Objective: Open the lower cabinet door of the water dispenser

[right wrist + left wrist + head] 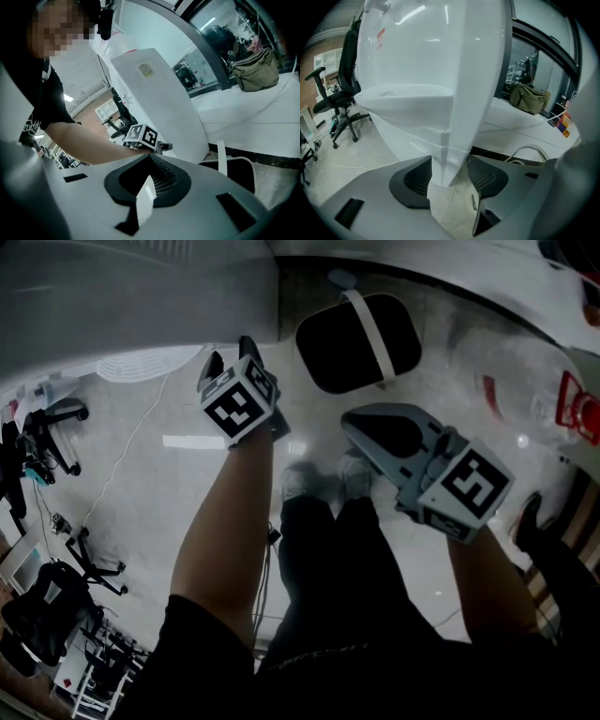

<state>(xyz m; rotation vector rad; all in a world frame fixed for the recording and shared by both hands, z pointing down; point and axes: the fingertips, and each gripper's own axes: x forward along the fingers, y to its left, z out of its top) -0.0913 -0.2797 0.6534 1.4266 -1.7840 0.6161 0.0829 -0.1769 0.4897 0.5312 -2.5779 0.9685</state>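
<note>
Tho close, dispenser (pixel 426 70) top cut off.

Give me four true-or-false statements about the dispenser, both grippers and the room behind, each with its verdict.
1. A white edge of the water dispenser stands between the left gripper's jaws. True.
2. The right gripper grips the dispenser. False: it is held clear of it, and its jaws have nothing between them.
3. An olive bag lies on the white ledge by the window. True.
4. The office chair beside the dispenser is red. False: it is black.
</note>
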